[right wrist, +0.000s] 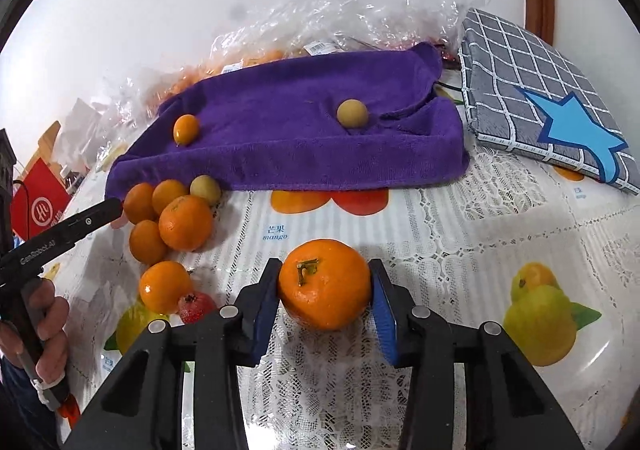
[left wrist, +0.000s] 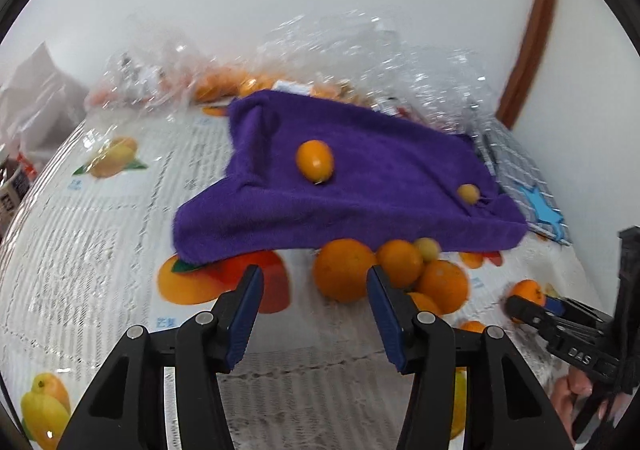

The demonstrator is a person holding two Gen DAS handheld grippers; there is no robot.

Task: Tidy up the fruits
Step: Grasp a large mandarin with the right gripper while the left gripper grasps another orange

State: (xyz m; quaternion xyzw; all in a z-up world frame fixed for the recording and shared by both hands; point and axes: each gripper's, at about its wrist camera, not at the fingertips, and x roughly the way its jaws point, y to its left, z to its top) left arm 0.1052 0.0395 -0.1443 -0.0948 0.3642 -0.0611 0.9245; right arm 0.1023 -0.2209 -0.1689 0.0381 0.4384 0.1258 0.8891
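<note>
A purple towel [left wrist: 360,186] [right wrist: 304,130] lies on the table with an orange kumquat [left wrist: 315,161] [right wrist: 186,129] and a small yellow-brown fruit [left wrist: 468,194] [right wrist: 352,113] on it. A cluster of oranges [left wrist: 344,270] [right wrist: 185,222] sits at the towel's near edge. My left gripper [left wrist: 314,294] is open and empty, just short of the cluster. My right gripper [right wrist: 324,290] is shut on a tangerine [right wrist: 325,284] with a green stem, near the tablecloth. It also shows in the left wrist view [left wrist: 528,292].
A lace tablecloth with fruit prints [right wrist: 480,250] covers the table. A grey checked cloth with a blue star [right wrist: 552,98] lies at the right. Crinkled clear plastic bags with fruit [right wrist: 340,10] stand behind the towel. A small red fruit [right wrist: 196,306] lies near the cluster.
</note>
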